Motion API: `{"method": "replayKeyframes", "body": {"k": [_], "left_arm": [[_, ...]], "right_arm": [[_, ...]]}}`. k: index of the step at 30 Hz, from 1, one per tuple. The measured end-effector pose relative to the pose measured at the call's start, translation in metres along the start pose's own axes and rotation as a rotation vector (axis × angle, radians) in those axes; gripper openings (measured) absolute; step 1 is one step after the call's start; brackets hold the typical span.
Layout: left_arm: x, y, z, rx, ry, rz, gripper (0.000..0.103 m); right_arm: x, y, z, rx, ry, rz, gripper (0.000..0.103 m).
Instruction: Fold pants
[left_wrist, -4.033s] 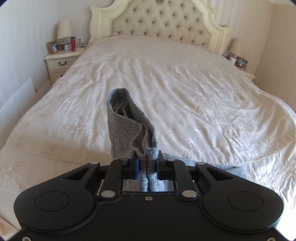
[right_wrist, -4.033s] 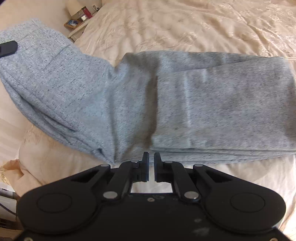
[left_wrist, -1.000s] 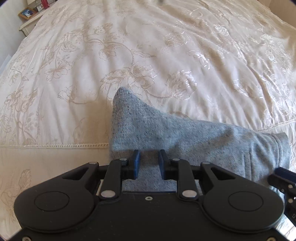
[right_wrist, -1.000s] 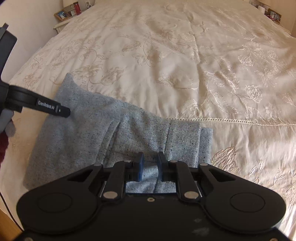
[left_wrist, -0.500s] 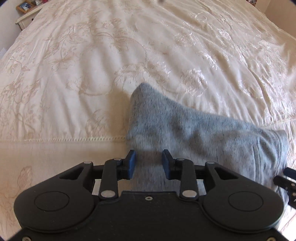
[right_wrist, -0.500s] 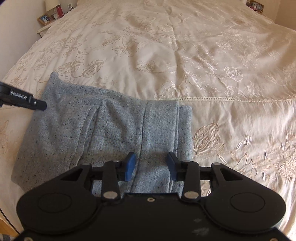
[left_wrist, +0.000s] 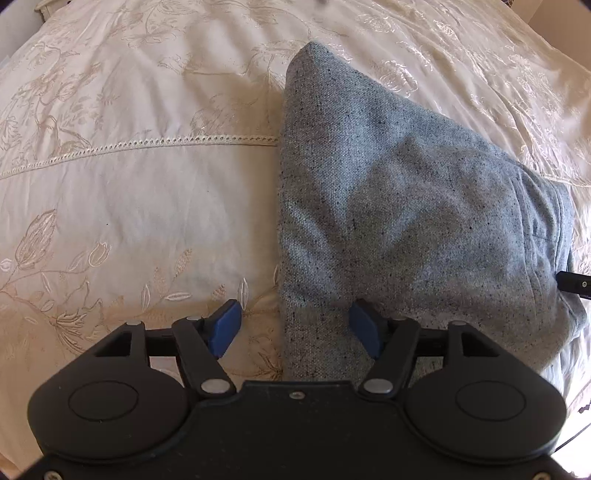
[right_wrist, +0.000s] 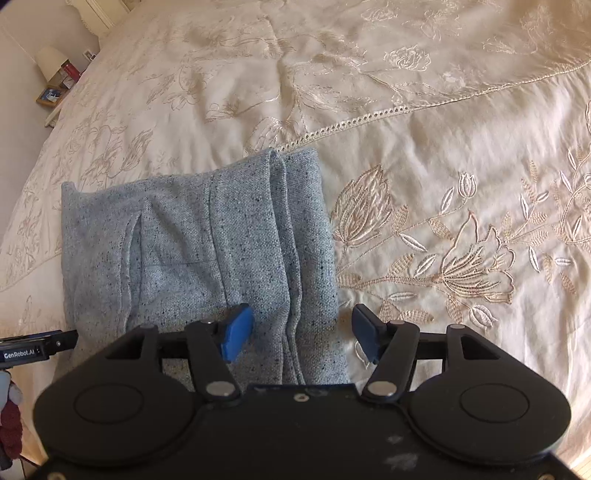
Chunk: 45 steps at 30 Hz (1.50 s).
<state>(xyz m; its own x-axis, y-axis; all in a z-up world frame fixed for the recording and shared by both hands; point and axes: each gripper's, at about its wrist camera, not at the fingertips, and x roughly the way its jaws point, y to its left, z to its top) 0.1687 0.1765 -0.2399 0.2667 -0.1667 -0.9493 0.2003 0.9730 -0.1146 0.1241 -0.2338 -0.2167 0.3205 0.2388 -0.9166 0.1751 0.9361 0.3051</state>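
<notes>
- Left wrist view: the left black two-finger gripper with blue pads (left_wrist: 297, 328) hangs low over the near edge of a cream embroidered satin bedspread (left_wrist: 129, 206), its jaws spread wide and gripping nothing.
- The folded pair of speckled grey knit pants (left_wrist: 399, 206) lies flat on the bedspread near its front edge, tapering to a point toward the far side; its left edge passes between the spread blue pads (left_wrist: 225, 326), with the right pad over the cloth and the left pad over bare bedspread.
- A row of openwork lace trim (left_wrist: 147, 142) crosses the bedspread to the left of the pants and runs under them.
- At the far right edge, the black tip of the other tool (left_wrist: 574, 282) shows just beside the pants.
- Right wrist view: the right black two-finger gripper with blue pads (right_wrist: 301, 334) is likewise spread wide and empty, straddling the stacked right-hand edge of the pants (right_wrist: 207, 251), which show a slanted pocket slit (right_wrist: 133, 243) and several layered folds.
- A white bedside lamp (right_wrist: 51, 61) and a small framed picture (right_wrist: 50, 96) stand at the upper left beyond the bedspread (right_wrist: 461, 166).
</notes>
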Motion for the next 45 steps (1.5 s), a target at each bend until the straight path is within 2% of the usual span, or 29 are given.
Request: {"method": "replayKeyframes", "body": {"k": [10, 14, 15, 16, 17, 18, 19, 20, 23, 28, 30, 35, 38, 41, 43, 44, 45], "left_arm": [[0.024, -0.004, 0.033, -0.018, -0.053, -0.030, 0.081], [0.028, 0.003, 0.035, -0.100, -0.050, -0.061, 0.085], [0.027, 0.005, 0.033, -0.121, -0.045, -0.066, 0.084], [0.025, 0.004, 0.032, -0.122, -0.041, -0.074, 0.074], [0.023, 0.002, 0.031, -0.111, -0.042, -0.103, 0.049], [0.020, 0.000, 0.031, -0.103, -0.040, -0.143, 0.033], [0.015, -0.004, 0.027, -0.104, -0.049, -0.117, 0.018], [0.008, -0.009, 0.024, -0.096, -0.071, -0.091, 0.015], [-0.015, -0.024, 0.017, -0.062, -0.154, -0.028, 0.014], [-0.061, -0.038, 0.021, -0.045, -0.275, -0.018, 0.012], [-0.077, -0.038, 0.031, -0.043, -0.329, -0.007, 0.012], [-0.101, -0.010, 0.073, -0.122, -0.418, -0.011, 0.012], [-0.107, 0.004, 0.098, -0.121, -0.465, 0.024, 0.012], [-0.098, 0.015, 0.124, -0.121, -0.476, 0.067, 0.013], [-0.080, 0.026, 0.139, -0.167, -0.427, 0.104, 0.019], [-0.071, 0.034, 0.144, -0.205, -0.396, 0.127, 0.019], [-0.061, 0.043, 0.145, -0.244, -0.371, 0.148, 0.019]], "right_arm": [[0.025, -0.014, 0.028, 0.034, 0.010, 0.104, 0.068], [0.024, -0.018, 0.026, 0.079, 0.014, 0.128, 0.067], [0.024, -0.021, 0.027, 0.104, 0.028, 0.140, 0.063], [0.023, -0.021, 0.027, 0.126, 0.042, 0.156, 0.058], [0.019, -0.020, 0.025, 0.132, 0.044, 0.173, 0.048], [0.014, -0.014, 0.023, 0.111, 0.037, 0.171, 0.027], [0.009, -0.005, 0.022, 0.071, 0.027, 0.132, 0.022], [0.004, 0.003, 0.022, 0.031, 0.018, 0.111, 0.020], [-0.017, 0.024, 0.020, -0.046, -0.027, 0.089, 0.017], [-0.061, 0.055, 0.030, -0.159, -0.101, 0.125, 0.016], [-0.072, 0.069, 0.040, -0.216, -0.125, 0.137, 0.016], [-0.078, 0.104, 0.082, -0.287, -0.190, 0.179, 0.016], [-0.075, 0.130, 0.115, -0.324, -0.232, 0.212, 0.016], [-0.060, 0.155, 0.146, -0.351, -0.259, 0.216, 0.016], [-0.042, 0.167, 0.164, -0.335, -0.246, 0.192, 0.023], [-0.028, 0.173, 0.170, -0.333, -0.224, 0.138, 0.024], [-0.016, 0.179, 0.175, -0.335, -0.194, 0.045, 0.024]]}}
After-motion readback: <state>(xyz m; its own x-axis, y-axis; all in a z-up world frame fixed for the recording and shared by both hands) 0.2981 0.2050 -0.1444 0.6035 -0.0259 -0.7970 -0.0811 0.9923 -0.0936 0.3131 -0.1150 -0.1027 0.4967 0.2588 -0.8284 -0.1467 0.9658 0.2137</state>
